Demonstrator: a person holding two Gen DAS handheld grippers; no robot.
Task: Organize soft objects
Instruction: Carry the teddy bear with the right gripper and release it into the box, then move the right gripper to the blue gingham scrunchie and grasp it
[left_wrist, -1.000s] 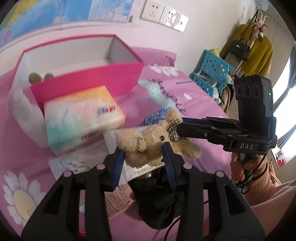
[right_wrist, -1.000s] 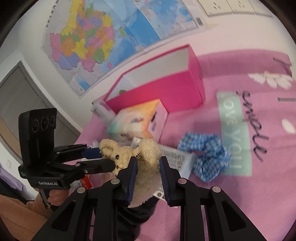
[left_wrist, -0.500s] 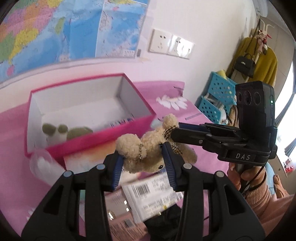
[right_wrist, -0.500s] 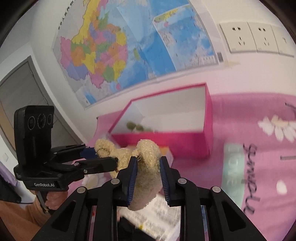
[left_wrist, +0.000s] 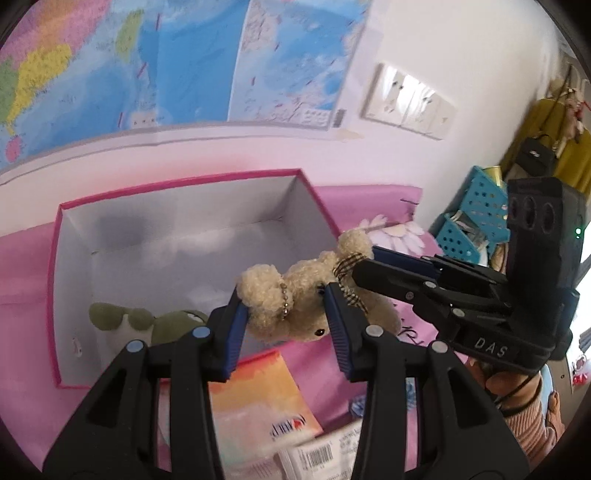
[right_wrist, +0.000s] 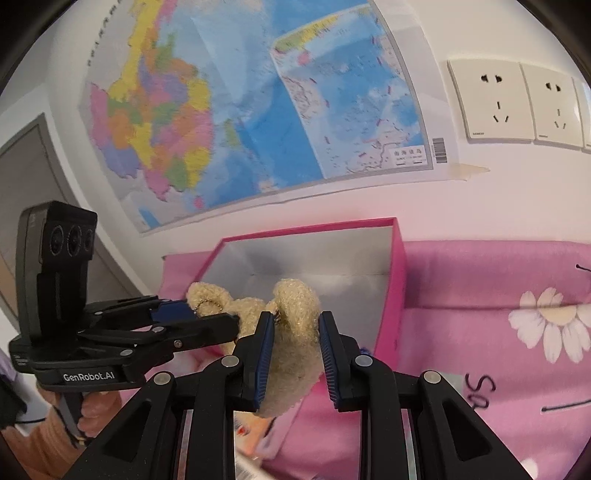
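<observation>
You've got the cream teddy bear (left_wrist: 295, 306) pinched from both sides, up in the air over the front edge of the pink box (left_wrist: 177, 184). Your left gripper (left_wrist: 284, 325) is closed on its head end, pads pressed into the fur on either side by the little bead chain. Your right gripper (right_wrist: 295, 343) is squeezed onto the body end, and in the left wrist view it comes in from the right with its tips at the bear's plaid bow.

The box is open on top, white inside, sitting on the pink flowered cloth (right_wrist: 517, 332) against the wall under the map (right_wrist: 258, 110). Inside, in the near left corner, there's one soft toy (left_wrist: 140, 325) with green lobes and a white middle, maybe a frog, but your gripper covers half of it. The remaining floor of the box that shows is bare white.

Just in front of the box there's an orange and white tissue pack (left_wrist: 258, 406), partly behind your left gripper's fingers, with a barcoded packet (left_wrist: 321, 454) below it cut off at the bottom edge. In the right wrist view the bear blocks most of the box floor, and the stuff under your gripper is too blurry to read.
</observation>
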